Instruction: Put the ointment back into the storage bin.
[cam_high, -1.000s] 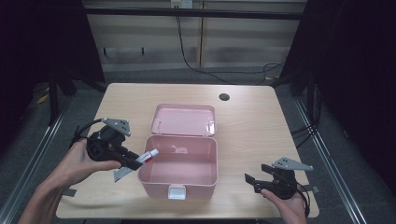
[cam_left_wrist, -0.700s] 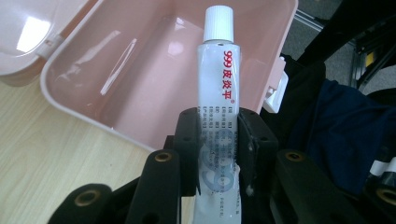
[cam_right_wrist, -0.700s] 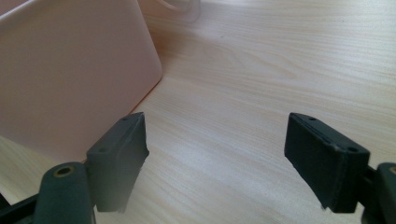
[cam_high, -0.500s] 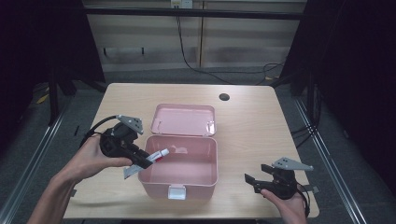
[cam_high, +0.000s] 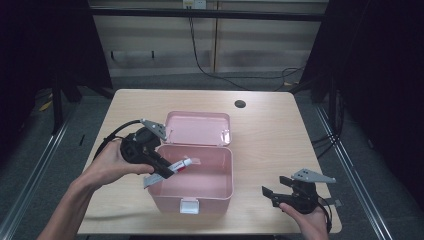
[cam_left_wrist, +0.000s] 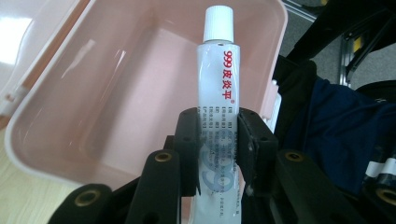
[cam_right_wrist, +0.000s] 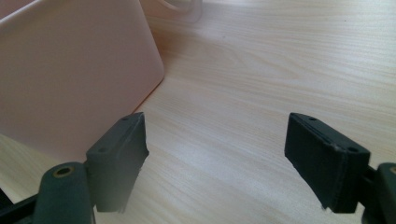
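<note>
Over the open pink box (cam_high: 200, 185), the left gripper (cam_high: 167, 170) clenches a white tube (cam_left_wrist: 215, 93), cap pointing into the box. Right gripper (cam_high: 270, 192) rests released on the table (cam_high: 270, 130) beside it.

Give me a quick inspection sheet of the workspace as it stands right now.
Surface: light wooden table, dark round hole near far edge.
Job's things: open pink plastic box, lid folded back, nothing seen inside; white ointment tube with red print held over the box's opening.
Clutter: nothing seen.
Grippers: left gripper shut on the tube; right gripper open, jaws wide above bare table beside the box.
Cables: black cable trails from left gripper; others on the floor behind.
Surroundings: dark room, metal rails either side.
</note>
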